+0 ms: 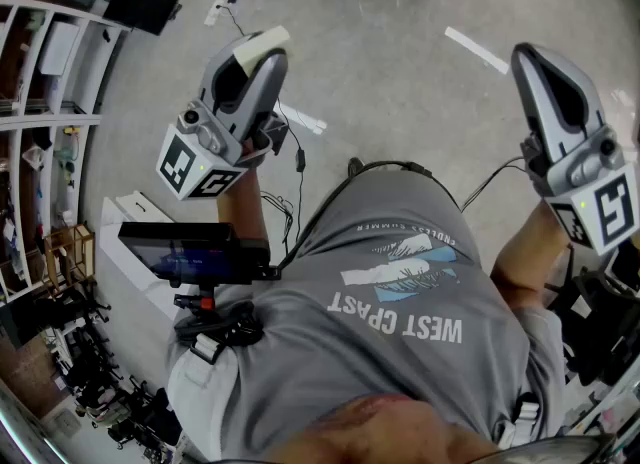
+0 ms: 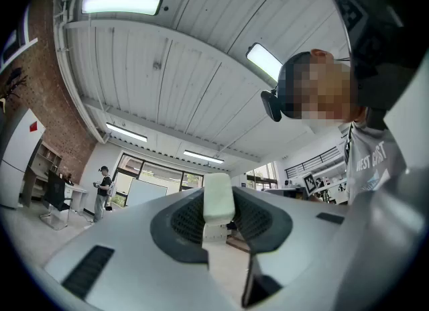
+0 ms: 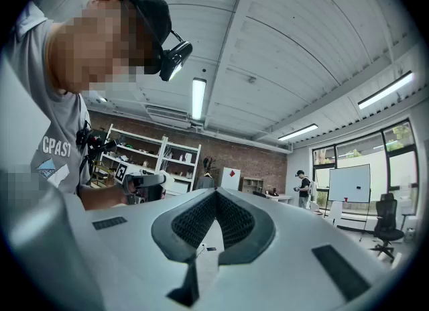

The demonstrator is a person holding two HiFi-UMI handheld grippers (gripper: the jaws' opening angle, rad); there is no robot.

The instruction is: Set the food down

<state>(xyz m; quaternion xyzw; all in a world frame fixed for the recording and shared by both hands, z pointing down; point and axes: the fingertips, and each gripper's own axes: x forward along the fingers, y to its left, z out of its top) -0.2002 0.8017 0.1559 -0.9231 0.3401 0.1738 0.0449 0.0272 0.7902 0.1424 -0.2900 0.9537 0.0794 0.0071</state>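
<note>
Grey shirt up close! Left gripper clamps a pale food block, long axis upright, top poking above the tips. Right gripper jaws together, nothing between.

One left claw, one right claw, one pale food block, one dark screen.

The grey floor bears a loose black cable and several white tape strips.
</note>
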